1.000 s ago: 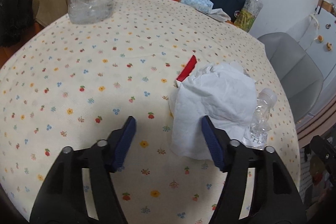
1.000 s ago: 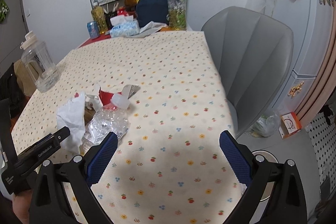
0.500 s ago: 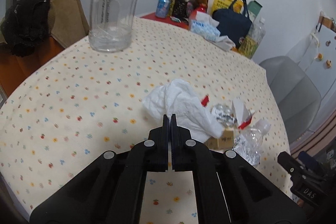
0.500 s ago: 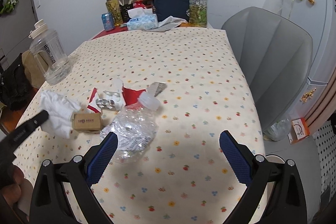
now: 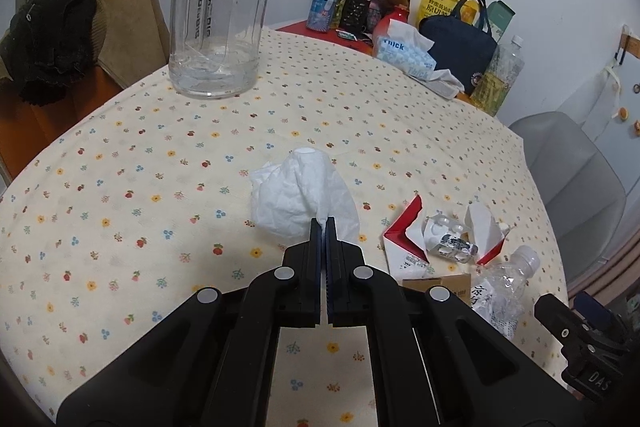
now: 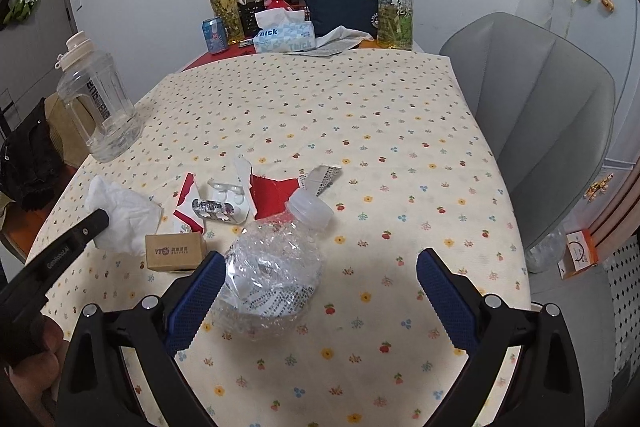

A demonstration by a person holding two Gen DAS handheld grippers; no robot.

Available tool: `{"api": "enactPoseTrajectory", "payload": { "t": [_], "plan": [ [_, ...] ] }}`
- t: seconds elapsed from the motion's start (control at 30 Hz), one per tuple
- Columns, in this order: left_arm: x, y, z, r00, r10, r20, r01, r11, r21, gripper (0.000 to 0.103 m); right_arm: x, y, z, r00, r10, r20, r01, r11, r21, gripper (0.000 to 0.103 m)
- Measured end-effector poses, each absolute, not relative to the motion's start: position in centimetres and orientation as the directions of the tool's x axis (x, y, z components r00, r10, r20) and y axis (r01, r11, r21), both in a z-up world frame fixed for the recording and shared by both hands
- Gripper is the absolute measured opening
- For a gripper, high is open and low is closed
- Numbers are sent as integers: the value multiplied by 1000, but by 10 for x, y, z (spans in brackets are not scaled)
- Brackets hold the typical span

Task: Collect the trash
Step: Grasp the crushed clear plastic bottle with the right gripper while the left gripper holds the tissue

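Observation:
My left gripper [image 5: 324, 223] is shut on a corner of a crumpled white tissue [image 5: 298, 195], which trails on the flowered tablecloth [image 5: 120, 187]. From the right wrist view the left gripper [image 6: 96, 219] reaches in at the left with the tissue [image 6: 120, 215] at its tip. My right gripper [image 6: 320, 263] stands open. A crushed clear plastic bottle [image 6: 276, 275] lies between its fingers, close to the left fingertip [image 6: 200, 287] and not pressed. A torn red and white carton [image 6: 276, 195], a blister pack [image 6: 218, 207] and a small brown box [image 6: 176, 251] lie just beyond.
A big clear water jug [image 5: 218, 15] stands at the far left of the table. A tissue box [image 6: 286, 37], a dark blue bag [image 6: 344, 5] and bottles crowd the back edge. A grey chair [image 6: 532, 115] stands at the right, a chair with dark clothes [image 5: 56, 35] at the left.
The left gripper shut on the tissue and drew it left off the pile, uncovering the carton, blister pack and box. The right gripper moved left, bringing the crushed bottle between its fingers.

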State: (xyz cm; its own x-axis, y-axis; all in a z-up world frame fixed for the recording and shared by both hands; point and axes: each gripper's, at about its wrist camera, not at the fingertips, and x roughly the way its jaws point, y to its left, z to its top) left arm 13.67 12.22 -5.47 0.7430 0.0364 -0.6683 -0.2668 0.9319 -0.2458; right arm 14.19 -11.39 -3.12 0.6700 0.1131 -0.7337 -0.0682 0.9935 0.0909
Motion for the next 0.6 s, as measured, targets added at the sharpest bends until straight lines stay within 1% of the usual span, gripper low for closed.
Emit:
{"api": "enactPoseTrajectory", "payload": {
  "t": [0.2,0.27,0.47,0.6],
  "plan": [
    [148,128,-74,718,37,-695,-291,923,-252,3,164,-105,-39,654,126,-746,-74,992,102,92],
    [151,132,-79,708,22,-705,-299,914,-272,3,170,-103,-43,645,128,-754,-75,992,104,91],
    [155,134,-81,708,12,-707,-299,911,-284,3,186,-96,-55,615,147,-775,-85,989,120,85],
    [156,136,-82,704,7,-710,-303,907,-292,3,193,-92,-63,581,186,-792,-99,982,158,73]
  ]
}}
